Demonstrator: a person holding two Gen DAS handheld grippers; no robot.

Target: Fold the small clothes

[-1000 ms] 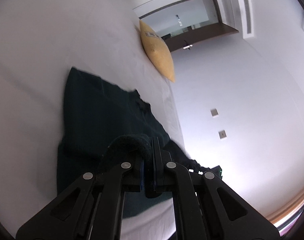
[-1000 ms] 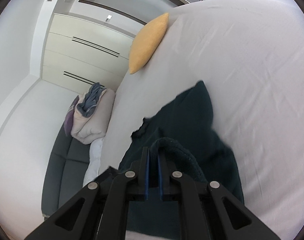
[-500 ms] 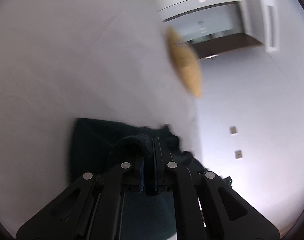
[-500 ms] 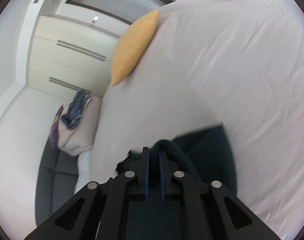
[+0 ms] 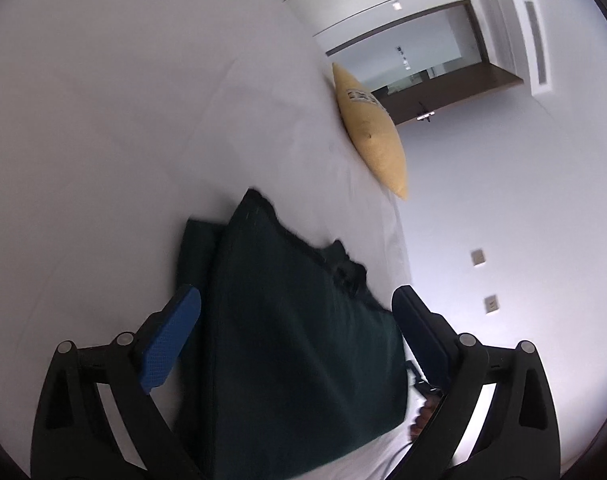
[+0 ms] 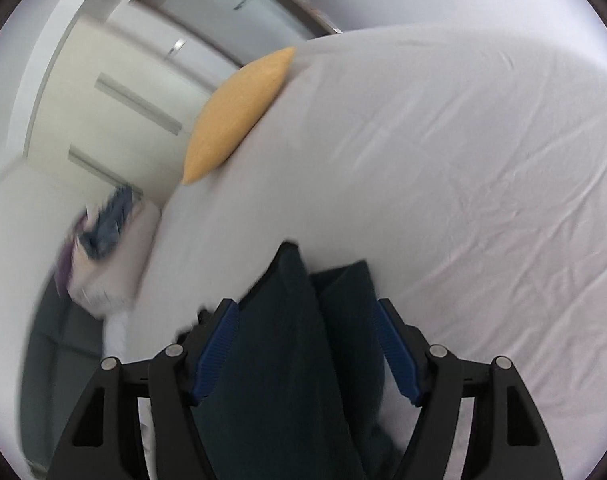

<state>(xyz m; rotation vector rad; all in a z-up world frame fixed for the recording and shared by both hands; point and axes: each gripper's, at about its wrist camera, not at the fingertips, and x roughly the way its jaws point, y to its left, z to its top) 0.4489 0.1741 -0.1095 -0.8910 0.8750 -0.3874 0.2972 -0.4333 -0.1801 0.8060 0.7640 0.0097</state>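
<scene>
- Left gripper (image 5: 295, 312): jaws, clamped on a bunched edge of the dark green garment (image 5: 299, 344) a second earlier, were opening, pads clear of the cloth between them.
- Right gripper (image 6: 307, 344): jaws likewise opening, no longer pinching the fabric that lay between them.
- Garment: dropped doubled over on the white bed (image 5: 103, 120), near the edge that carried the yellow cushion (image 5: 373, 136).
- Meaning: this fold appeared laid down; smoothing or a further fold probably remained.
</scene>
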